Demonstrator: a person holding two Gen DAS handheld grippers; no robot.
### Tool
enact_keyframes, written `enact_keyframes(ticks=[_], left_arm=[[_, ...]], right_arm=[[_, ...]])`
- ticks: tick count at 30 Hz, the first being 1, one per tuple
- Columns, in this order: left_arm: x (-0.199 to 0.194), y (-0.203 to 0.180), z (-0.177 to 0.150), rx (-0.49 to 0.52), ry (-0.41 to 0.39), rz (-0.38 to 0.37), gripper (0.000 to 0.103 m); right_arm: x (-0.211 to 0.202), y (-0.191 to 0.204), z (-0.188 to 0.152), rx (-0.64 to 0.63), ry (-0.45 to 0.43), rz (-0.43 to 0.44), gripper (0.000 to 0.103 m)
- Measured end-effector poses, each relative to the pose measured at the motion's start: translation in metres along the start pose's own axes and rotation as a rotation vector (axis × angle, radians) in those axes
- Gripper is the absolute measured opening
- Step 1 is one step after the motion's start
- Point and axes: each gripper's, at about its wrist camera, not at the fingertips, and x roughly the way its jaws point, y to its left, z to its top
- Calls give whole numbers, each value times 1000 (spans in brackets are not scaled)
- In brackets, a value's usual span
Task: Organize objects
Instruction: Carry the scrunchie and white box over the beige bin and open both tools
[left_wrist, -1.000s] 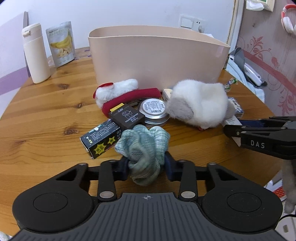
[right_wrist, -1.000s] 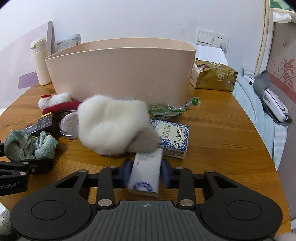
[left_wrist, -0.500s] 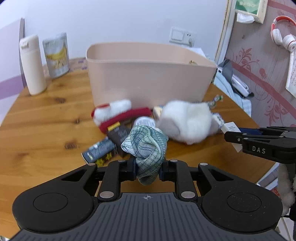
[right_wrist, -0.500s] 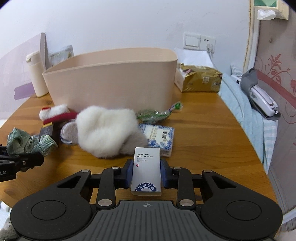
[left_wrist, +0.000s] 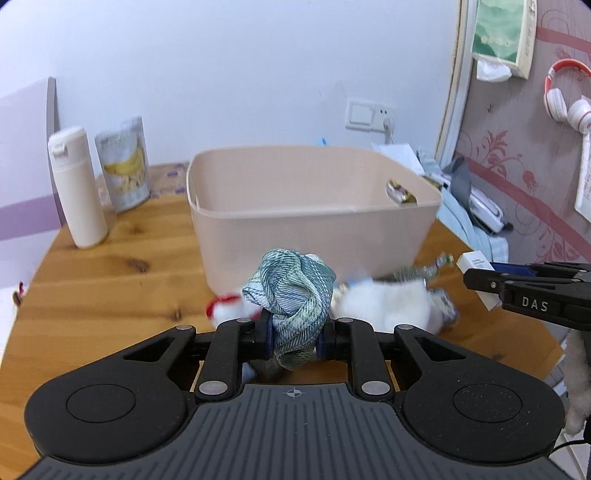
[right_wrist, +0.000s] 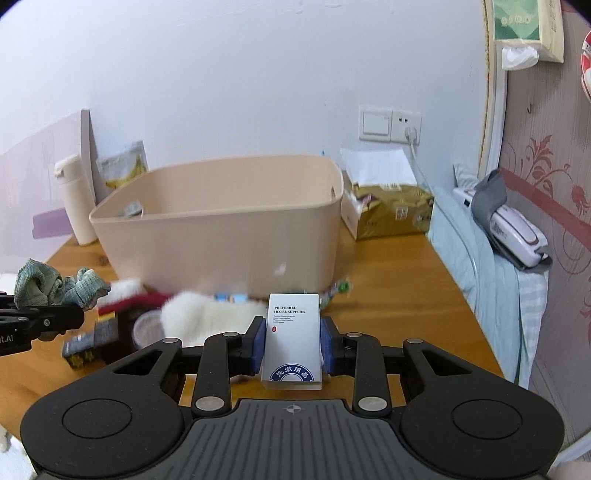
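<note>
White hotel-supplies box (right_wrist: 291, 339) stands upright, long axis vertical, clamped in your right gripper (right_wrist: 292, 345). Your left gripper (left_wrist: 294, 338) pinches the green cloth (left_wrist: 291, 299). Only the right view shows the gold carton (right_wrist: 391, 210), frame centre-right.

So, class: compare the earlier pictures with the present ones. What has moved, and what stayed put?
Both grippers rose. The left gripper finished closing on the crumpled green woven cloth and lifted it off the round wooden table. The right gripper raised the small white hotel-supplies box. The beige plastic tub and the fluffy white plush stayed.
</note>
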Motion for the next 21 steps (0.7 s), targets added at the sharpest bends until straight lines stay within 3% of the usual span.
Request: enact_keyframes(ticks=[11,21], left_arm=[[23,6,59,4,-72,-10,20],[66,12,95,14,-81,-7,20]], right_arm=[[14,-4,42,12,-51,7,29],[43,-6,80,10,-78,-11,29]])
